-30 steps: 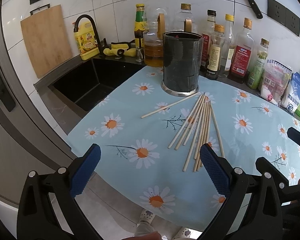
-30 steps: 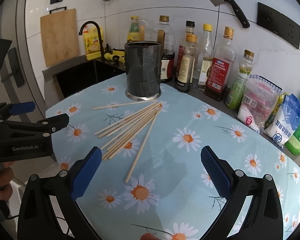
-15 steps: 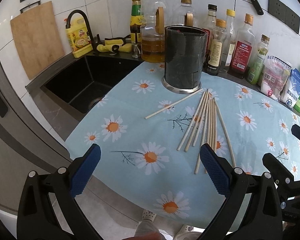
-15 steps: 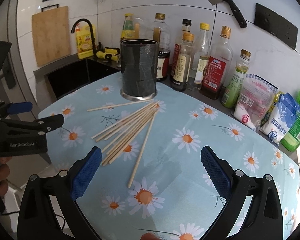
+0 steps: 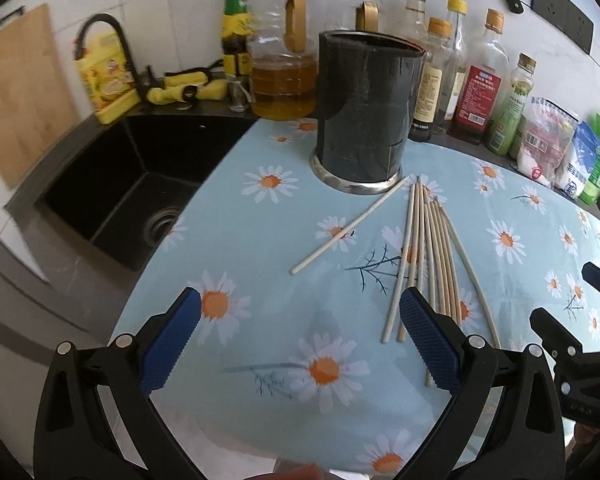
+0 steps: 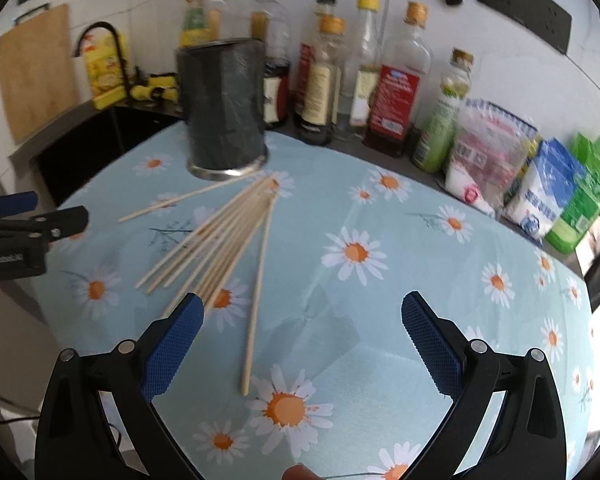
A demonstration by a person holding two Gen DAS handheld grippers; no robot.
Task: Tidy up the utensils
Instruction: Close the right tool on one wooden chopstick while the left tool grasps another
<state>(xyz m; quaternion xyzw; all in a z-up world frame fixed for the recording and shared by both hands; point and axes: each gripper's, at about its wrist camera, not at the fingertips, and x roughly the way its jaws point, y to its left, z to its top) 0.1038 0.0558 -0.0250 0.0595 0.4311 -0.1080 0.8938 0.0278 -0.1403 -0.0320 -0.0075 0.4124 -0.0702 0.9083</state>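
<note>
Several wooden chopsticks (image 5: 428,256) lie fanned on the daisy tablecloth (image 5: 260,240), with one chopstick (image 5: 350,226) apart to the left. A black cylindrical utensil holder (image 5: 364,108) stands upright behind them. My left gripper (image 5: 300,340) is open and empty, above the cloth just short of the chopsticks' near ends. My right gripper (image 6: 302,344) is open and empty, to the right of the chopsticks (image 6: 212,236); one chopstick (image 6: 258,292) lies apart, reaching between its fingers. The holder (image 6: 224,108) stands behind them. The left gripper (image 6: 28,220) shows at the left edge.
A row of oil and sauce bottles (image 5: 476,80) stands behind the holder along the tiled wall. Food packets (image 6: 540,184) sit at the right. A black sink (image 5: 140,176) with faucet lies left of the table, a cutting board (image 5: 16,92) beside it.
Both grippers have moved forward and lower toward the chopsticks and the holder. Both stay open. The chopsticks have not moved.
</note>
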